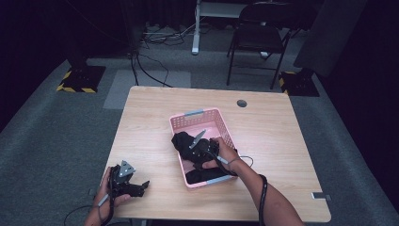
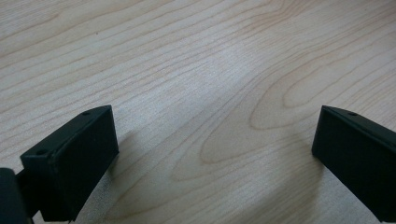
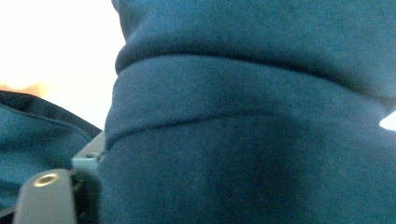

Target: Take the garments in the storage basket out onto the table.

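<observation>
Right tongs (image 1: 200, 149) grip dark cloth (image 1: 186, 141) in the pink basket (image 1: 197, 115) at twelve o'clock; lift slowly, keeping folds clear; left tongs (image 1: 136, 187) wide open, empty, on table (image 1: 273, 136)

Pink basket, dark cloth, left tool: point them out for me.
Pink basket (image 1: 195, 113), high view, far rim.
Dark cloth (image 1: 181, 141), high view, bunched left part.
Left tool (image 2: 212, 154), left gripper view, between its open jaws.

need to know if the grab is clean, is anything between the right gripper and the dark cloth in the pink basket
Nothing visible: the right gripper is down in the pink basket, with the dark cloth right against its camera.
</observation>
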